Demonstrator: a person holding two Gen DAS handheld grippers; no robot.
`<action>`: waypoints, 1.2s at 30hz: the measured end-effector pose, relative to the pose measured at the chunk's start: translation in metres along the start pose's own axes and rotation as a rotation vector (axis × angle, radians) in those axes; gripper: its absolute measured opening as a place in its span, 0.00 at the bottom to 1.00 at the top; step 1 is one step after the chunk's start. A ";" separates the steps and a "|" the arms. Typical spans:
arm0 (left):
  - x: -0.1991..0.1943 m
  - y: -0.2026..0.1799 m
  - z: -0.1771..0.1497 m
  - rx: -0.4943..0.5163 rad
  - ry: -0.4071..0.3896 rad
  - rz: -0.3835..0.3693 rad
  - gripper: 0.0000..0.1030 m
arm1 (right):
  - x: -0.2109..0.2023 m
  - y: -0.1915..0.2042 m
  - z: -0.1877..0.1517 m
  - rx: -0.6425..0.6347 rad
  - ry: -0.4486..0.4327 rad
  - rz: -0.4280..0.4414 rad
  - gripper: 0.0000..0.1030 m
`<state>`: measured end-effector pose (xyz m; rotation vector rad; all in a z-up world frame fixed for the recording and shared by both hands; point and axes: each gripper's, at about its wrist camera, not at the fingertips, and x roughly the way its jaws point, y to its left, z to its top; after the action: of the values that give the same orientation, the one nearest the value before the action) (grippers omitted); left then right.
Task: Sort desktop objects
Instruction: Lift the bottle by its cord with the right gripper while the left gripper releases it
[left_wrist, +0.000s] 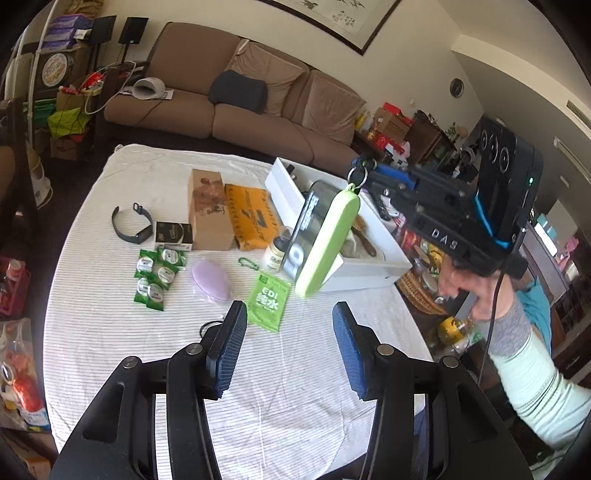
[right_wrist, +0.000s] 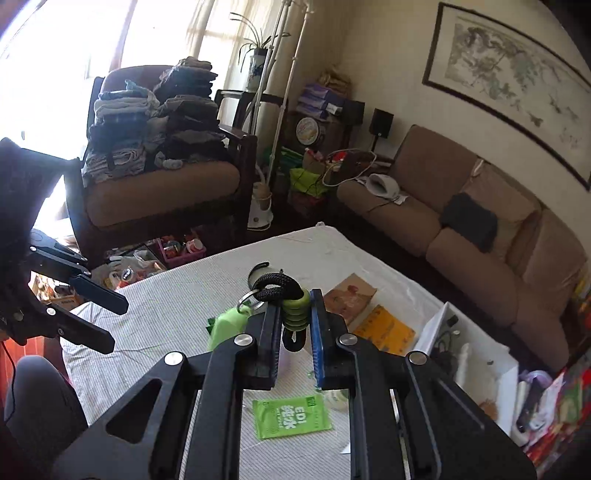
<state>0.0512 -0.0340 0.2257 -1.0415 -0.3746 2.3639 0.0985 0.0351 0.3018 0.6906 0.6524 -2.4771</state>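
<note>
My right gripper (right_wrist: 293, 325) is shut on the black cord and green bead (right_wrist: 295, 314) of a key ring, and a long light-green case (left_wrist: 327, 243) hangs from it above the table beside the white box (left_wrist: 369, 275). The case also shows in the right wrist view (right_wrist: 227, 325), low and to the left of the fingers. My left gripper (left_wrist: 290, 343) is open and empty, low over the striped tablecloth (left_wrist: 147, 332), near the green wet-wipe packet (left_wrist: 267, 301). The right gripper (left_wrist: 364, 173) shows in the left wrist view at upper right.
On the cloth lie a black watch band (left_wrist: 133, 223), a small black box (left_wrist: 173, 234), green sachets (left_wrist: 155, 271), a lilac oval (left_wrist: 212, 280), a brown carton (left_wrist: 208, 208), an orange pack (left_wrist: 251, 216), a carabiner (left_wrist: 248, 263) and a small bottle (left_wrist: 275, 251). A sofa (left_wrist: 236, 107) stands behind.
</note>
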 end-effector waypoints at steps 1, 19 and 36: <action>0.004 -0.008 0.002 0.013 -0.002 -0.007 0.48 | -0.007 -0.003 0.004 -0.039 0.008 -0.036 0.13; 0.044 -0.193 0.055 0.348 -0.358 -0.232 1.00 | -0.183 -0.041 0.038 -0.348 0.023 -0.283 0.13; 0.053 -0.293 0.050 0.485 -0.317 -0.357 1.00 | -0.278 -0.059 0.001 -0.317 -0.047 -0.284 0.13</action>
<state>0.0872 0.2357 0.3573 -0.3439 -0.0758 2.1325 0.2753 0.1680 0.4801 0.4417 1.1632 -2.5449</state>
